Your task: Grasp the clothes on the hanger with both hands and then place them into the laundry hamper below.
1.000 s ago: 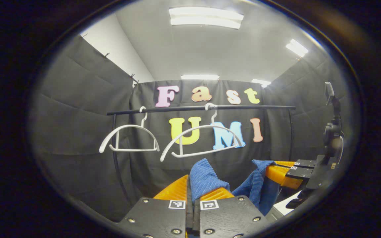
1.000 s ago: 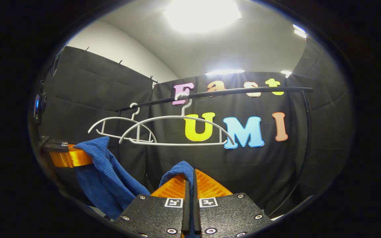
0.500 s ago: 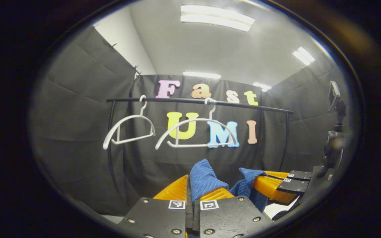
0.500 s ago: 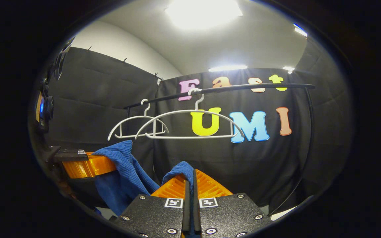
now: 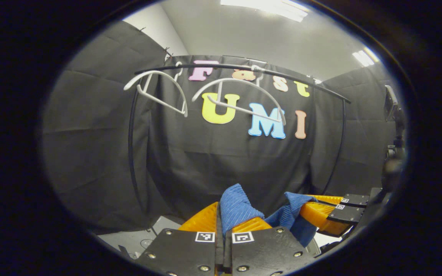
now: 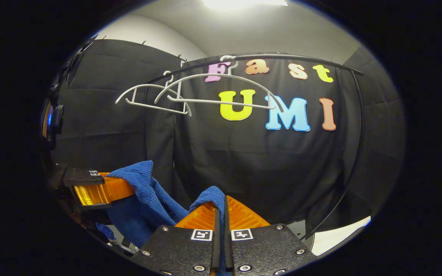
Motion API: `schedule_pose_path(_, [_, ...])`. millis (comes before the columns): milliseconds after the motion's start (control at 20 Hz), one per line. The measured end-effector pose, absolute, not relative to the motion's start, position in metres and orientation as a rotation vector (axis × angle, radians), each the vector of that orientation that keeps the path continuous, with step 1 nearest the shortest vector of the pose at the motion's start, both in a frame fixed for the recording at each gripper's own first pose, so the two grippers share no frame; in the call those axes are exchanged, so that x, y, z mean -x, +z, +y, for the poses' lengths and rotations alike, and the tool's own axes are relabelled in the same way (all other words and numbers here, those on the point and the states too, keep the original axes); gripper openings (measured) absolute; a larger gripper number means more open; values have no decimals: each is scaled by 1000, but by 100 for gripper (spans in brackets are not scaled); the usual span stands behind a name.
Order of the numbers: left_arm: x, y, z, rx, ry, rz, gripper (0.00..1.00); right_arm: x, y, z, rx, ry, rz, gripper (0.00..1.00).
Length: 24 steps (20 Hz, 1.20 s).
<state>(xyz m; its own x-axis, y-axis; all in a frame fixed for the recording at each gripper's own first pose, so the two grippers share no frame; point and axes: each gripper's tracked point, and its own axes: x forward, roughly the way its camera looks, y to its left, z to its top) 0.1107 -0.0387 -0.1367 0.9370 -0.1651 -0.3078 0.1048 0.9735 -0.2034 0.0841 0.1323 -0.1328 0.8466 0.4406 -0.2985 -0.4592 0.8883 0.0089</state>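
Observation:
A blue ribbed garment hangs between my two grippers, well below the rail. In the left gripper view my left gripper is shut on one bunched corner of it, and the right gripper holds the other end at lower right. In the right gripper view my right gripper is shut on a fold of the blue garment, with the left gripper at lower left. Two bare white hangers hang on the black rail. The hamper is hidden.
The black rail's uprights stand on either side in front of the cloth wall. A camera on a stand is at the right edge. Pale floor shows at the bottom.
Both grippers have gone down with the blue garment; the rail and hangers now sit higher in both views. The hangers swing and tilt. Both grips are unchanged.

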Motion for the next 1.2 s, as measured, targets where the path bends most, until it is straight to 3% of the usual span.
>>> schedule_pose_path(100, [-108,-156,-35,187,-126,360,1,-83,-151,131,86,474,331,4])
schedule_pose_path(150, [-107,-166,-34,184,-120,376,6,-84,-160,129,98,474,347,4])
schedule_pose_path(250, [-101,-186,-31,173,-111,415,1,-80,-179,126,122,477,384,4])
schedule_pose_path(350, [-91,-209,-31,167,-102,463,6,-73,-201,122,143,476,435,4])
schedule_pose_path(400, [-86,-222,-28,162,-97,486,1,-69,-213,119,152,469,463,4])
schedule_pose_path(1050, [-35,-344,-31,27,-94,771,0,-43,-318,97,220,464,724,5])
schedule_pose_path(1100, [-29,-350,-31,20,-96,788,6,-36,-324,94,226,465,745,5])
schedule_pose_path(1200, [-20,-364,-31,15,-99,826,6,-28,-334,89,238,466,779,6])
